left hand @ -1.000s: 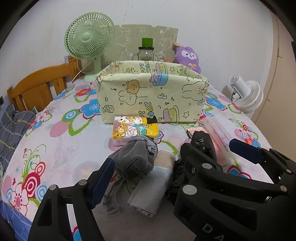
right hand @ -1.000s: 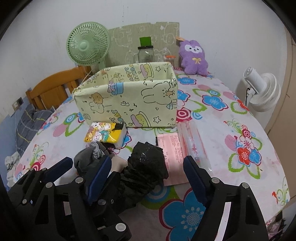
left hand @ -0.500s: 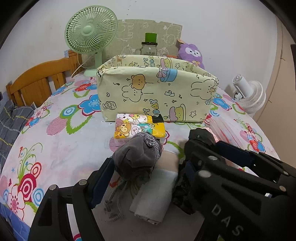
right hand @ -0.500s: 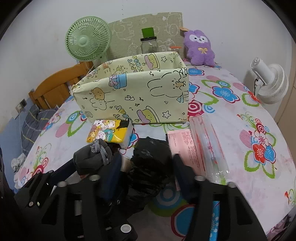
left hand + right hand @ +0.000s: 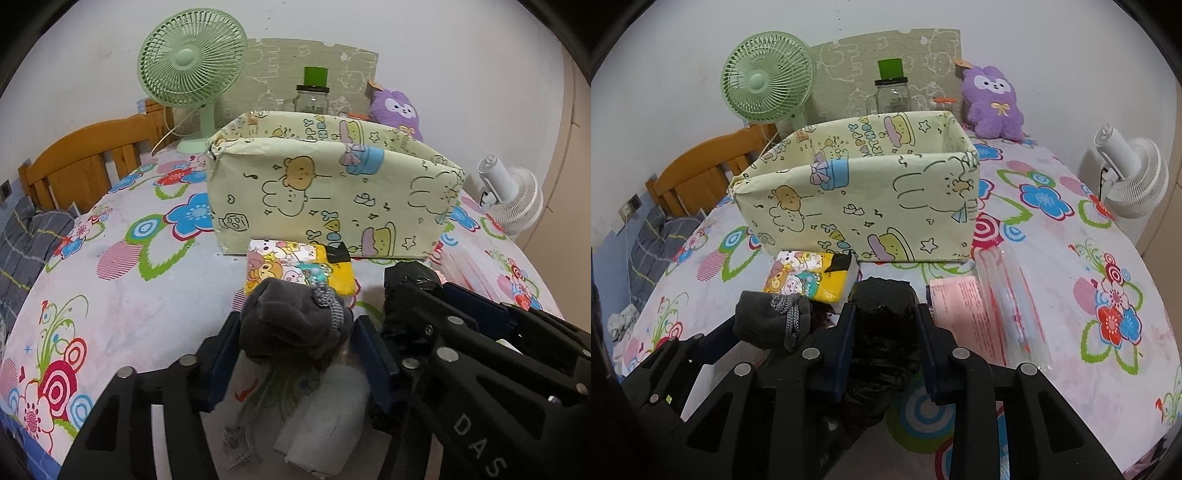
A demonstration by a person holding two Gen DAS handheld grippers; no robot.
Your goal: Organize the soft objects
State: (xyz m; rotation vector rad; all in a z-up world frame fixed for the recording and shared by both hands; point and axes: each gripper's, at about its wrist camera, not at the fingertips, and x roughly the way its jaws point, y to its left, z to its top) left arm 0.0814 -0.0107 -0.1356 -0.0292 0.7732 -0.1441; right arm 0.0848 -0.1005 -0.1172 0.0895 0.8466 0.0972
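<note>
Left gripper (image 5: 295, 350) was clamped on the grey pouch (image 5: 291, 325), held just above the table (image 5: 155, 314), with its cord hanging down. Right gripper (image 5: 884, 343) was closed on the black bundle (image 5: 882, 321) beside it. A white folded cloth (image 5: 325, 424) lay under the pouch. The tissue pack (image 5: 295, 266) sat just before the bin (image 5: 332, 199), which stood open-topped mid-table.

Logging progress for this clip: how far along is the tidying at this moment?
Nothing visibly stored yet; what shows of the cartoon-print storage box interior looks bare. In hand: left gripper clamps the grey drawstring pouch, right gripper clamps the black crumpled bundle. Left: both loads, the white folded cloth and the cartoon tissue pack.
</note>
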